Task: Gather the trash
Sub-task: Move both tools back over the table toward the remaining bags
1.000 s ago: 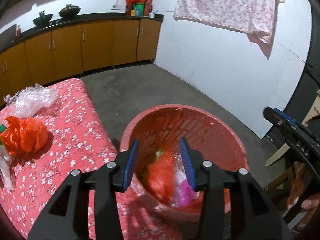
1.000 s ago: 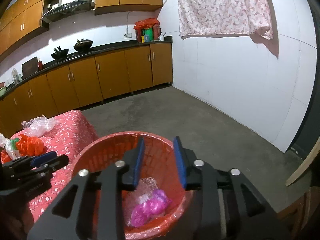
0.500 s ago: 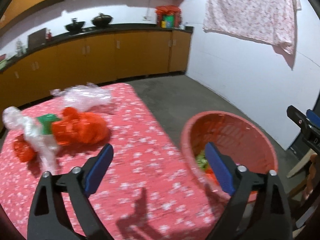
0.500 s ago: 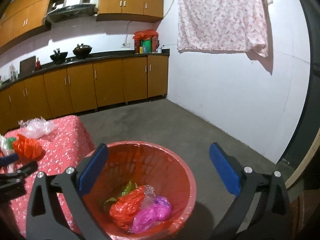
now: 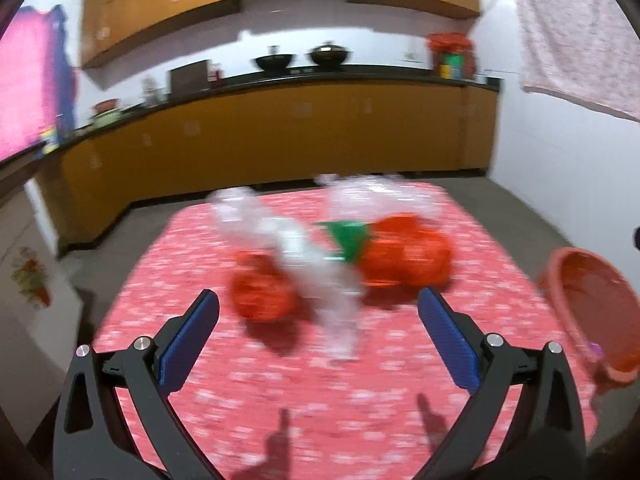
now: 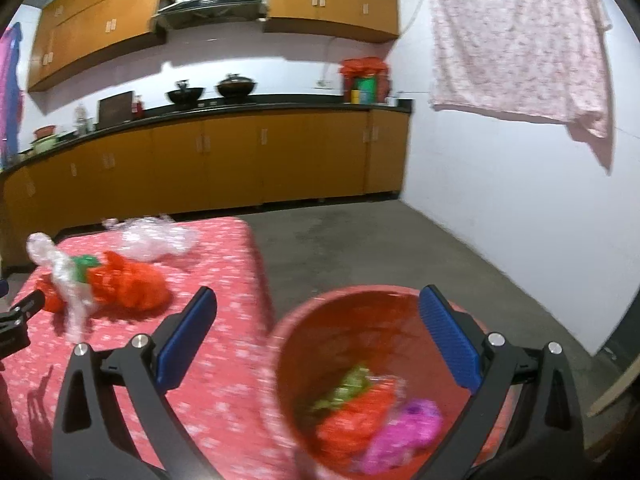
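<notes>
Hovering with jaws spread wide and empty, the left gripper (image 5: 318, 336) faces crumpled orange bags (image 5: 404, 254) on the red tablecloth (image 5: 280, 400), while the equally splayed right gripper (image 6: 318, 334) hangs over the red basket (image 6: 280, 360) beside it.

On the table (image 5: 360, 400) lie two orange bags (image 5: 404, 254), two clear plastic wads (image 5: 320, 276) and one green scrap (image 5: 348, 236).
</notes>
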Tool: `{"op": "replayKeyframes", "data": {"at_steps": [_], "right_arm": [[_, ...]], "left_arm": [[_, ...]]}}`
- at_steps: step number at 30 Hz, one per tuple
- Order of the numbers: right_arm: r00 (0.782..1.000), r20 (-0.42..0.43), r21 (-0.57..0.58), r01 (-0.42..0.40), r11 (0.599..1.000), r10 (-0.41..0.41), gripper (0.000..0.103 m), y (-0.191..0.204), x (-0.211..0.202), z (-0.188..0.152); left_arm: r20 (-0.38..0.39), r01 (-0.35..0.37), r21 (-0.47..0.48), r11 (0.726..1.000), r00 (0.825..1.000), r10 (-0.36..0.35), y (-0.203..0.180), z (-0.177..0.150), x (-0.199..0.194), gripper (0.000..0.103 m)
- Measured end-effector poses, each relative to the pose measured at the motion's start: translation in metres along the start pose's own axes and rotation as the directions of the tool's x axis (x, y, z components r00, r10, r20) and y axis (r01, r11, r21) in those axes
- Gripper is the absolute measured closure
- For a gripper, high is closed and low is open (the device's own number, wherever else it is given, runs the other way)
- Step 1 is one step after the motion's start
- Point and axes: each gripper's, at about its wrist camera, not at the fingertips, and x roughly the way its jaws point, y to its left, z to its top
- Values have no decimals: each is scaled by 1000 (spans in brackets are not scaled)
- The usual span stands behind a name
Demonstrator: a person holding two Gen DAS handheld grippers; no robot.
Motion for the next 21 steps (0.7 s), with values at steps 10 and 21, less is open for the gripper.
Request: {"op": "replayKeyframes", "data": {"at_steps": [10, 21], "right_arm": [[975, -102, -25, -201, 979, 198, 4, 90, 56, 0], [949, -186, -132, -279, 951, 252, 5, 155, 114, -8]], "left_arm": [[-84, -88, -57, 994, 993, 83, 59, -4, 45, 4], [-126, -86, -36, 996, 989, 80, 62, -6, 77, 5]]}}
